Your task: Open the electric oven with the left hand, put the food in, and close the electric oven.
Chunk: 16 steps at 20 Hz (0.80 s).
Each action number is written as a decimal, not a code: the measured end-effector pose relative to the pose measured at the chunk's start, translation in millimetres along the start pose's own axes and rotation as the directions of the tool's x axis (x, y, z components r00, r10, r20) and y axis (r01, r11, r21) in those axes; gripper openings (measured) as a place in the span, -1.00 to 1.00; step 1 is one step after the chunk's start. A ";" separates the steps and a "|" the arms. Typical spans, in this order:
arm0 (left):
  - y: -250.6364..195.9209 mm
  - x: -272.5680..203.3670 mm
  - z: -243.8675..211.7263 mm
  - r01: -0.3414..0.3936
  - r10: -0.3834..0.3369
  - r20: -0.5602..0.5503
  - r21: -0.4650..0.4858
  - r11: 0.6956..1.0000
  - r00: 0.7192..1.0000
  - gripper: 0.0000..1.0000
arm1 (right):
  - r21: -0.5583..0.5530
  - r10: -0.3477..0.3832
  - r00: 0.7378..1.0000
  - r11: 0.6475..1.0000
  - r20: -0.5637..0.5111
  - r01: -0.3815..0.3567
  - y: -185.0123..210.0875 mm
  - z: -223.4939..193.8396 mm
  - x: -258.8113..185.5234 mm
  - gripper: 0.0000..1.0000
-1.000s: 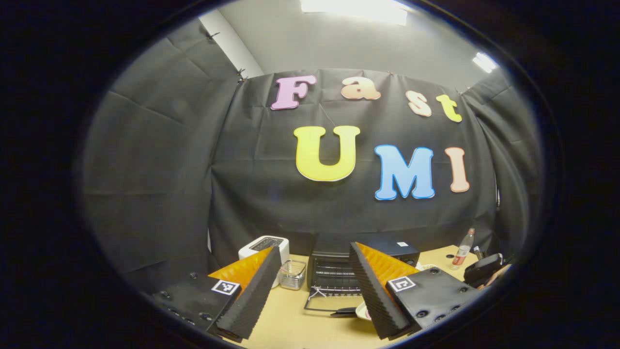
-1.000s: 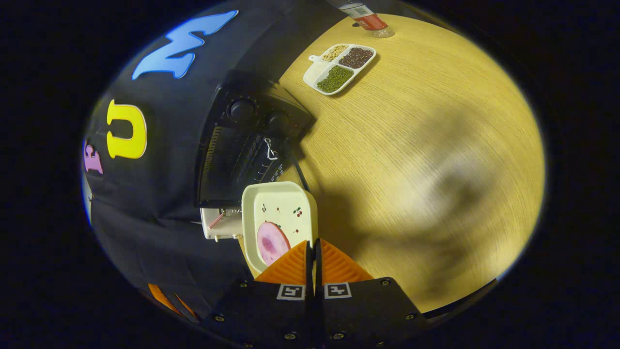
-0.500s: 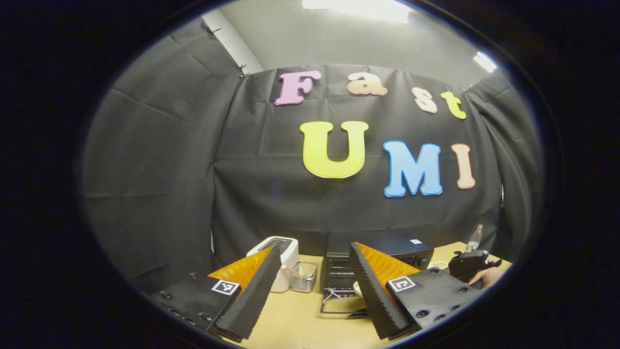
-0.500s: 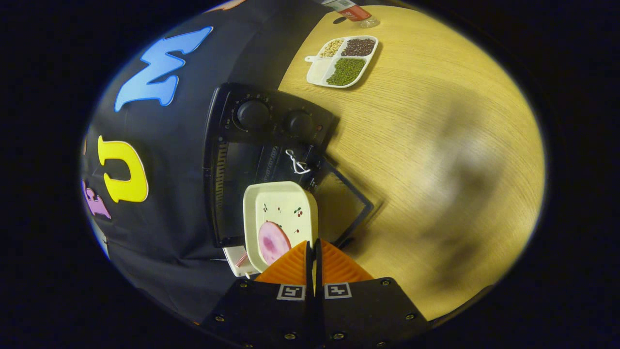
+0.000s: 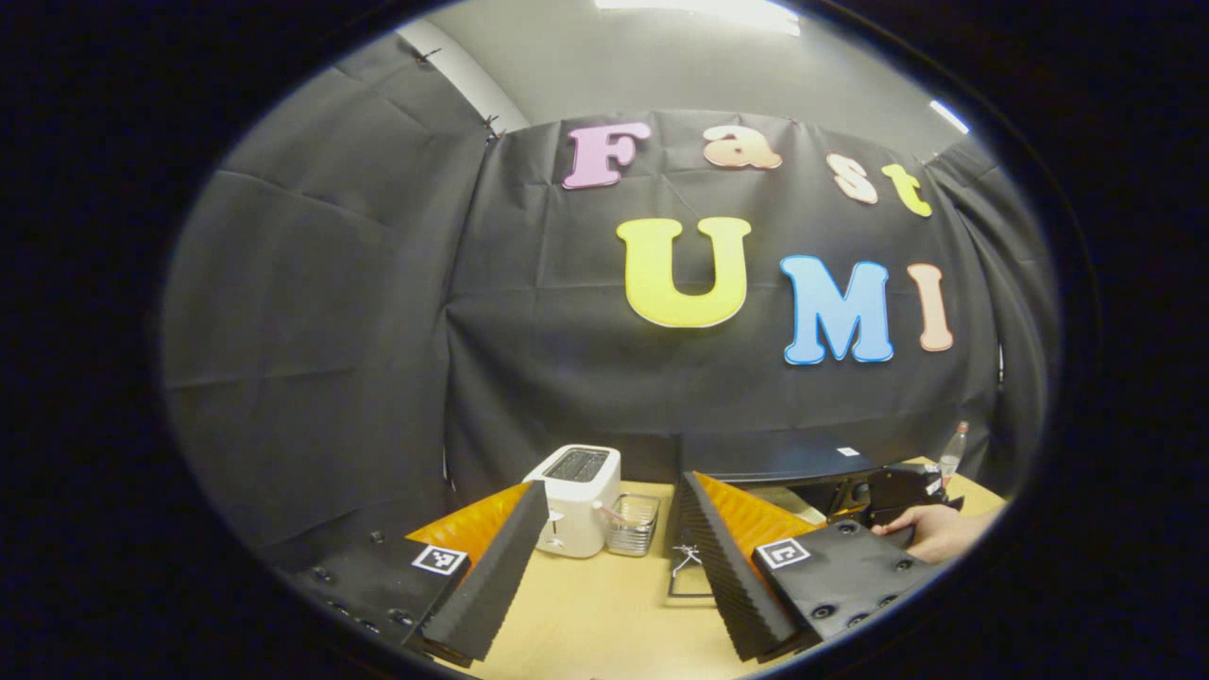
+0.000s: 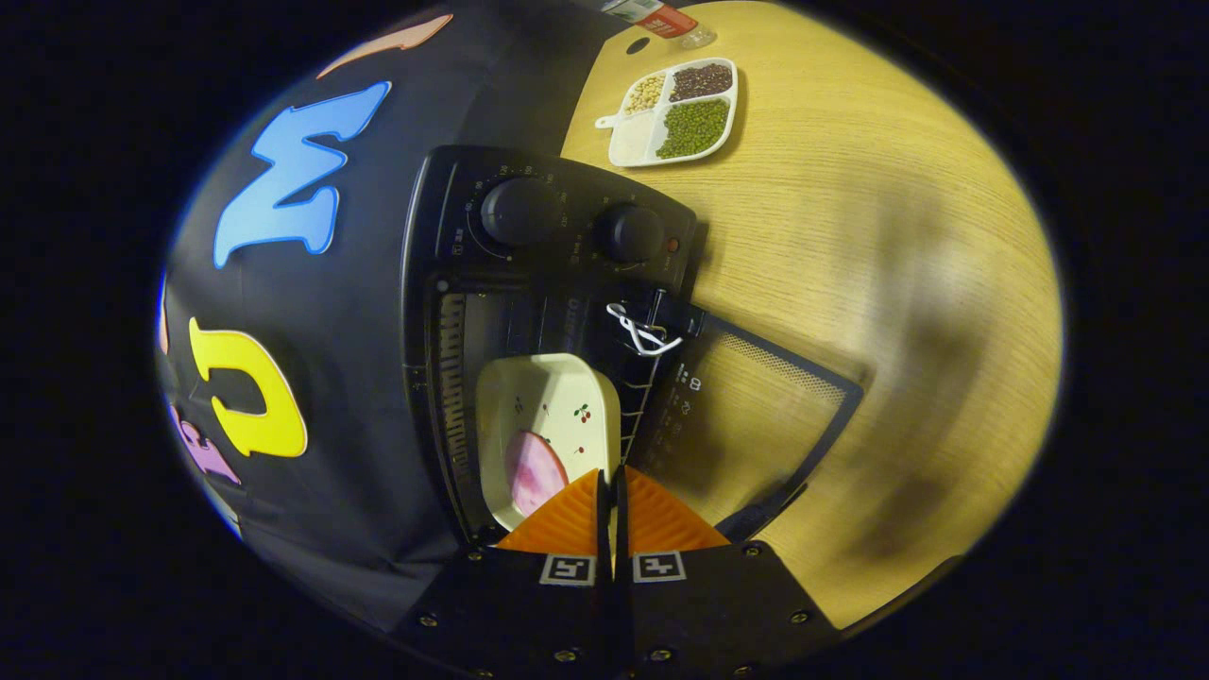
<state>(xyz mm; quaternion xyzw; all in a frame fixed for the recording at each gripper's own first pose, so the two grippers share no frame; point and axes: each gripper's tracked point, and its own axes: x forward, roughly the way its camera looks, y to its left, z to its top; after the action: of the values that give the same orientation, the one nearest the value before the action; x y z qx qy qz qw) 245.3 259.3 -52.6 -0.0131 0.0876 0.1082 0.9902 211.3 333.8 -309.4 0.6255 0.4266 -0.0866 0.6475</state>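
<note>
The right gripper [image 6: 609, 472] is pinching the dish [image 6: 548, 416] rim, fingers closed on it, dish pointing lengthwise into the open oven [image 6: 529, 283]. The left gripper [image 5: 604, 557] is hanging wide open, empty, farther from the oven

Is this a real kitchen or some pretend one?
Probably a pretend one: a recording booth set up like a kitchen counter. A toaster and a small electric oven sit on a wooden table, but black cloth hangs behind instead of kitchen walls.
</note>
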 end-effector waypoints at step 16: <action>23.0 0.5 -7.3 -0.055 0.055 -0.017 0.021 0.998 0.998 1.00 | 0.025 0.071 0.995 0.997 0.067 -0.072 26.6 2.9 40.6 -0.81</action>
<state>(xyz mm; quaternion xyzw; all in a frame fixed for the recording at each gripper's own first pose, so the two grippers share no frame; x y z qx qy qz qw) 239.6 281.5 -60.1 -0.0015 0.0976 0.1344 0.9861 255.0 353.7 -317.0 0.6460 0.3812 -0.0897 0.6553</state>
